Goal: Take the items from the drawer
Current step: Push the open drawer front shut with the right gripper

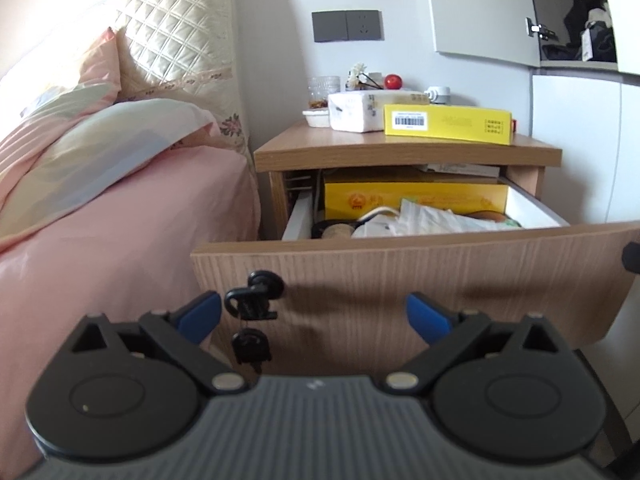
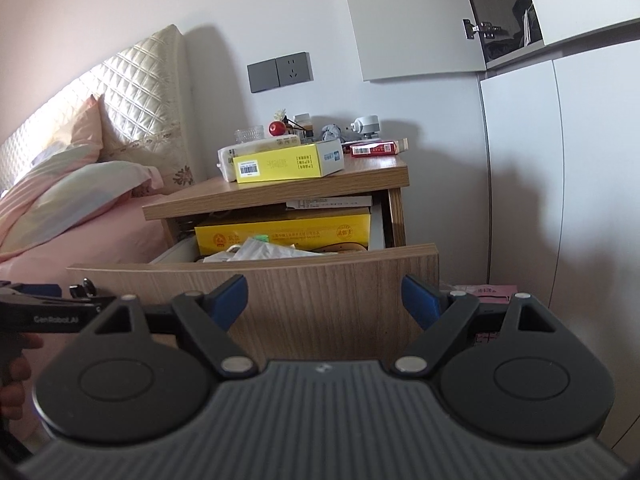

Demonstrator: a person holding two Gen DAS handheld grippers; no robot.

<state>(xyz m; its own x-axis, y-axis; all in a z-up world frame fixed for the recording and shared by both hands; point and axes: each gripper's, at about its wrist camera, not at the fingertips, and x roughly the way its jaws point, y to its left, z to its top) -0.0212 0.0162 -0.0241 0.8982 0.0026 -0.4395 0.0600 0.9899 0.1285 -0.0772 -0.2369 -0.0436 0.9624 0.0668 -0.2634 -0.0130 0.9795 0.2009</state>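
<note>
The wooden nightstand's drawer (image 1: 400, 276) stands pulled out, also in the right wrist view (image 2: 280, 280). Inside lie a large yellow box (image 1: 412, 198), white plastic bags (image 1: 436, 220) and a dark cable. A black key bunch (image 1: 254, 300) hangs from the drawer front's lock. My left gripper (image 1: 312, 316) is open and empty just in front of the drawer front. My right gripper (image 2: 324, 300) is open and empty, facing the drawer front's right half. The left gripper's body (image 2: 44, 312) shows at the left edge of the right wrist view.
On the nightstand top (image 1: 304, 140) lie a yellow box (image 1: 448, 124), a white tissue pack (image 1: 356, 112), a glass and small items. A bed with pink sheets (image 1: 120, 220) is on the left. White wardrobe doors (image 2: 560, 160) stand on the right.
</note>
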